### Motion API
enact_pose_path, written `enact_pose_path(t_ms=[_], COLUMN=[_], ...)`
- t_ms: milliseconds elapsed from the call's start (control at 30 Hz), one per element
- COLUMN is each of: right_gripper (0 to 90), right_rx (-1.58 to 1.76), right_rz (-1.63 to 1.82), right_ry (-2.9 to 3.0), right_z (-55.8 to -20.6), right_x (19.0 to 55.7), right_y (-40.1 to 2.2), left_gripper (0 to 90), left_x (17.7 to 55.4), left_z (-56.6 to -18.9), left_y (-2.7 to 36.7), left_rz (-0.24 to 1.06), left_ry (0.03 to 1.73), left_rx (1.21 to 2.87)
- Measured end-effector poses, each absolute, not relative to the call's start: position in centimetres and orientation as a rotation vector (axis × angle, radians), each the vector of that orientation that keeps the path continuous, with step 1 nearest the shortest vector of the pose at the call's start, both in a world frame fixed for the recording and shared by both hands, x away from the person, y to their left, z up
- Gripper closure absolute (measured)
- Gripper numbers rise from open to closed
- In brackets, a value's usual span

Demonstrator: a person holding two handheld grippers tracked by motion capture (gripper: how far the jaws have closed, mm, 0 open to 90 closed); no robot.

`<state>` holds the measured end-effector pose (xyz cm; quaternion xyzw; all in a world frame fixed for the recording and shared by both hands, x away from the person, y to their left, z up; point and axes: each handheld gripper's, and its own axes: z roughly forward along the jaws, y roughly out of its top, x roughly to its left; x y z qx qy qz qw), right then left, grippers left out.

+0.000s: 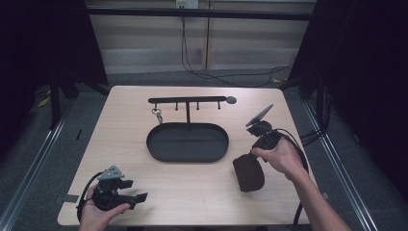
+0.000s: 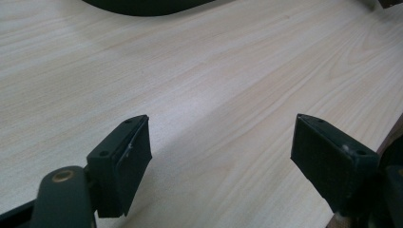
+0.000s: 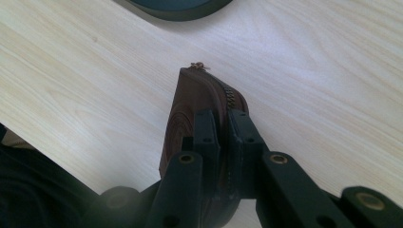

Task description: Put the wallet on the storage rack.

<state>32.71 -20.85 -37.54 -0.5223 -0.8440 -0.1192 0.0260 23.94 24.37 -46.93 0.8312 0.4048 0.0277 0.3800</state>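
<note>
your right gripper [image 3: 223, 126] is clamped on the brown zip pouch [image 3: 190, 118] above the tabletop [image 1: 125, 144]; your left gripper [image 2: 221, 152] sits open, nothing between its jaws.

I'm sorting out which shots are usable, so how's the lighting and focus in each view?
High view: table evenly lit, surroundings very dark, slightly soft. Left gripper view: wood grain sharp, open left gripper near the lens a bit soft. Right gripper view: brown pouch fairly clear in the right gripper, nearest linkage blurred.
</note>
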Motion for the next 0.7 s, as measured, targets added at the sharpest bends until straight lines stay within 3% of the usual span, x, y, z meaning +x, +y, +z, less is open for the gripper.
enact_pose_path(t_ms=[700], right_gripper=[83.0], right_rx=[-1.666], right_rz=[-0.326], right_ry=[-2.638], right_z=[-34.7], right_x=[34.0], right_y=[-20.2], left_gripper=[16.5], left_x=[24.0], left_z=[-46.9], left_y=[24.4], left_rz=[0.047], left_ry=[1.012], left_rx=[2.126])
